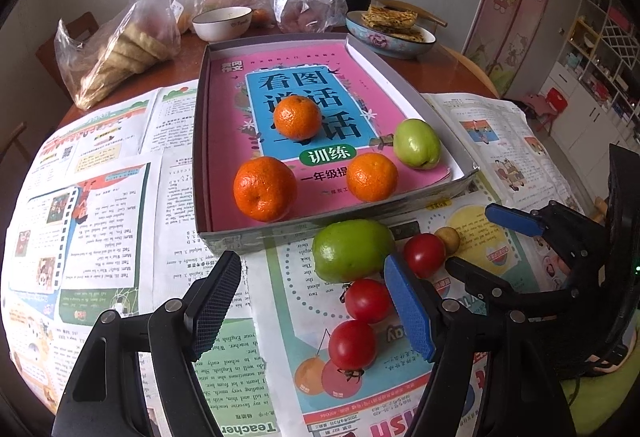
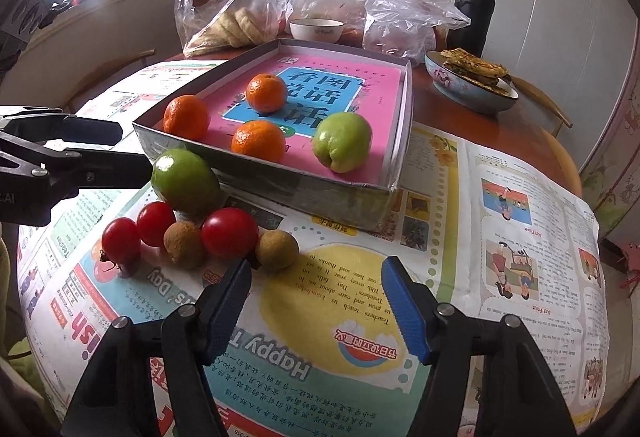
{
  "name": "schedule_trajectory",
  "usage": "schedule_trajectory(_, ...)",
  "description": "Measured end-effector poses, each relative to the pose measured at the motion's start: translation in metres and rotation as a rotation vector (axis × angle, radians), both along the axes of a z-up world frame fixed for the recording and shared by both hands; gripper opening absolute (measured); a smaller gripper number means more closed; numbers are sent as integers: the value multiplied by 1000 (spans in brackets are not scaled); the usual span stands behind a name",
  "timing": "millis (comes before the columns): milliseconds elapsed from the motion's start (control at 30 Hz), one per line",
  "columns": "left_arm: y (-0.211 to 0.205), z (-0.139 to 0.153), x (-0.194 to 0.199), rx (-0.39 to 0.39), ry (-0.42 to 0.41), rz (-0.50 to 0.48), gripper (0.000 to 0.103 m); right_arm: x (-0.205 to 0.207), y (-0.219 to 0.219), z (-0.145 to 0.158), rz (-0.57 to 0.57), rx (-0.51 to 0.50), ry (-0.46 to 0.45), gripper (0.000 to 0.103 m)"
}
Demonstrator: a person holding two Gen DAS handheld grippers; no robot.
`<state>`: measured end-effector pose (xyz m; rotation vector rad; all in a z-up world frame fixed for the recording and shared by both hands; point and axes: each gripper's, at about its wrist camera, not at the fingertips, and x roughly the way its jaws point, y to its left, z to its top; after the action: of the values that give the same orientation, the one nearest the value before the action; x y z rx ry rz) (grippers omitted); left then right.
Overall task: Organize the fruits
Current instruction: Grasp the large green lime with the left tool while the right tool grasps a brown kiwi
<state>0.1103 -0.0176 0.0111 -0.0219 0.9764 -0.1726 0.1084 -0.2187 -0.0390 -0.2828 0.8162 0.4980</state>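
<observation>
The fruit is split between two places. Three oranges [image 1: 297, 117] and one green fruit [image 1: 417, 149] already sit in the shallow grey box [image 2: 272, 181], on top of a pink book [image 1: 288, 65] that lines its bottom, so I'd judge the box to be where everything is meant to end up. The rest lies loose on the newspaper [image 2: 320, 301] just in front of the box's near wall: a second green fruit [image 2: 186, 181] touching or almost touching that wall, three cherry tomatoes [image 2: 229, 233] and two small brown round fruits [image 2: 277, 243] bunched tightly together, several touching each other.

The right gripper [image 2: 316, 301] comes in low from the near side with its blue-padded jaws spread and nothing between them; the closest brown fruit and the middle tomato lie just beyond the tip of its left jaw, slightly off its centre line. The left gripper [image 1: 312, 301] hangs over the same cluster, jaws spread too, with two tomatoes showing in the gap and the green fruit just ahead; neither pad seems to press on anything.

Further out on the counter [image 2: 532, 141] are plastic bags [image 2: 404, 9], a white bowl [image 1: 222, 23], a dish of flatbread [image 2: 472, 85] and a dark flask [image 2: 474, 9], all well apart from the work.
</observation>
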Motion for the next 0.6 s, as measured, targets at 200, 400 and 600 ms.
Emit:
schedule_trajectory(200, -5, -4, 6, -5, 11, -5, 76, 4, 4, -5, 13, -11, 5, 59)
schedule_trajectory(400, -9, -8, 11, -9, 22, -11, 76, 6, 10, -6, 33, -13, 6, 53)
schedule_trajectory(600, -12, -12, 17, -10, 35, -11, 76, 8, 14, -5, 45, -15, 15, 49)
